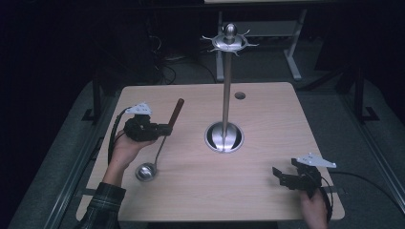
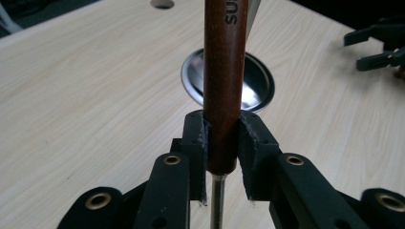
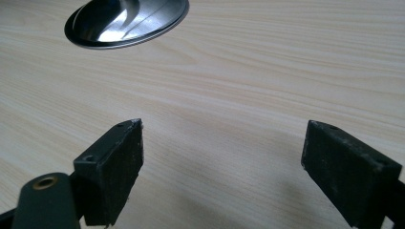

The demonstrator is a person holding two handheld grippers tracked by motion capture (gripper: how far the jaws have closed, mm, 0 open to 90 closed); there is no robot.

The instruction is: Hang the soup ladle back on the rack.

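ladle [image 1: 165,138] (wooden handle), clamped in left gripper [image 1: 168,129]

The left gripper [image 1: 165,129] is raised off the table at the left, its 2 jaws clamped on something, the left hand [image 1: 125,150] cupping it from below. The right gripper [image 1: 282,175] sits low at the right, jaws spread wide and bare.

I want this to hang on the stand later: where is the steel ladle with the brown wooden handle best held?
On the brown wooden handle's lower end, pads at either side, as the left gripper grips it now: round, thick wood fills the jaws, leaving the top free.
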